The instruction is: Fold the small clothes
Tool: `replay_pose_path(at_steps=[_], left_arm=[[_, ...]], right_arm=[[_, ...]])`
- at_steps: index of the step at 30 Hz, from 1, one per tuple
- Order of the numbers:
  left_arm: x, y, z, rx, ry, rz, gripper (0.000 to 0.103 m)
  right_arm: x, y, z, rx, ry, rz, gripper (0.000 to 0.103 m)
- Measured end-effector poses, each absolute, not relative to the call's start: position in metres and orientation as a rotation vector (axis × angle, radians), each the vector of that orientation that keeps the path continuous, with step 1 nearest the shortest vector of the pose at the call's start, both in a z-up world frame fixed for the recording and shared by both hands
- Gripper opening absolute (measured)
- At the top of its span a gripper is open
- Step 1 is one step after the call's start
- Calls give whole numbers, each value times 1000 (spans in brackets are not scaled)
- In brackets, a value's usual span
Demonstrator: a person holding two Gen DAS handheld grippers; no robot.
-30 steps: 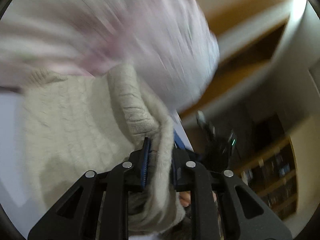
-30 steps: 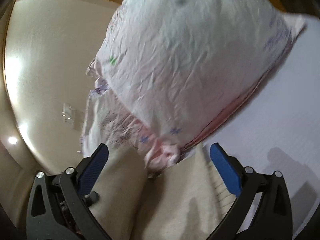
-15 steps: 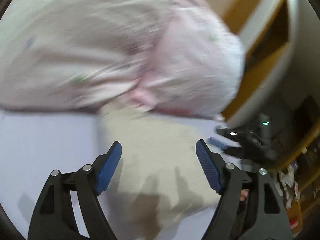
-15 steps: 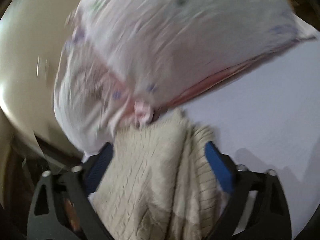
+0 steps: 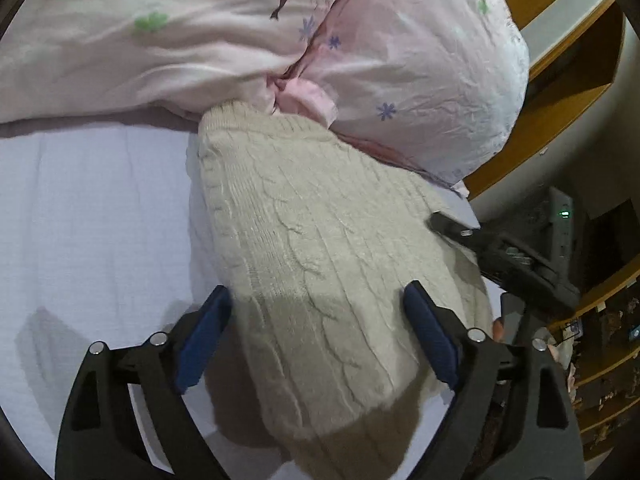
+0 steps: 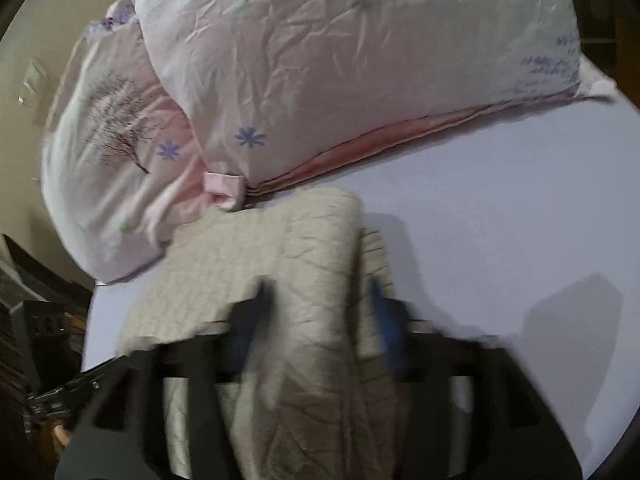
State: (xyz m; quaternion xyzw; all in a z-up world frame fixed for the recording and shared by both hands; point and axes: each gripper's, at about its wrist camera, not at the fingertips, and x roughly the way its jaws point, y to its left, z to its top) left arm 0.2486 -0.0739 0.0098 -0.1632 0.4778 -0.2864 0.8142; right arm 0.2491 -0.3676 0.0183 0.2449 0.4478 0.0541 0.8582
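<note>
Pale lavender bedsheet (image 5: 100, 216) lay under a folded cream cable-knit sweater (image 5: 320, 264). Left gripper (image 5: 316, 344) hovered over it, jaws spread wide; right gripper (image 6: 320, 320), blurred, straddled a fold, jaws apart. Beyond sat pink floral pillows (image 6: 340, 60).

I am holding my black left gripper (image 5: 316, 328) with its blue-padded jaws spread wide. My black right gripper (image 6: 320, 312) is motion-blurred, jaws parted more narrowly.
</note>
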Motion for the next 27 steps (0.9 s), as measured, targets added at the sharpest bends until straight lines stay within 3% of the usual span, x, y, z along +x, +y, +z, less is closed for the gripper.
replay_pose_path(at_steps=[3, 4, 5, 6, 7, 8, 11, 15, 19, 21, 22, 24, 27], left_arm=[[253, -76, 2, -390, 1035, -615, 90], [255, -76, -1, -409, 1045, -622, 89], [255, -76, -3, -418, 1038, -629, 81], [255, -75, -3, -402, 1036, -627, 77], [254, -74, -2, -396, 1033, -629, 65], [252, -70, 2, -394, 1019, -642, 52], [244, -52, 16, -394, 993, -687, 40], [211, -11, 38, -253, 876, -629, 41], [205, 14, 39, -147, 861, -468, 54], [193, 22, 53, -128, 762, -379, 59], [187, 23, 60, -133, 716, -376, 67], [172, 14, 72, -170, 661, -456, 69], [162, -20, 69, -111, 679, -578, 69]], right_arm=[[251, -372, 10, 551, 980, 145, 86], [255, -367, 2, 548, 1024, 168, 76], [252, -364, 2, 526, 1016, 171, 75], [251, -360, 4, 508, 1000, 189, 57], [251, -357, 4, 532, 988, 237, 41], [249, -357, 6, 543, 968, 259, 38], [244, -353, 12, 623, 906, 409, 31], [248, -312, 12, 591, 918, 566, 33], [244, -303, 23, 396, 901, 393, 61], [235, -321, 34, 444, 830, 409, 62], [232, -326, 36, 468, 818, 453, 62], [232, -320, 31, 446, 867, 516, 62], [240, -290, 17, 313, 949, 502, 23]])
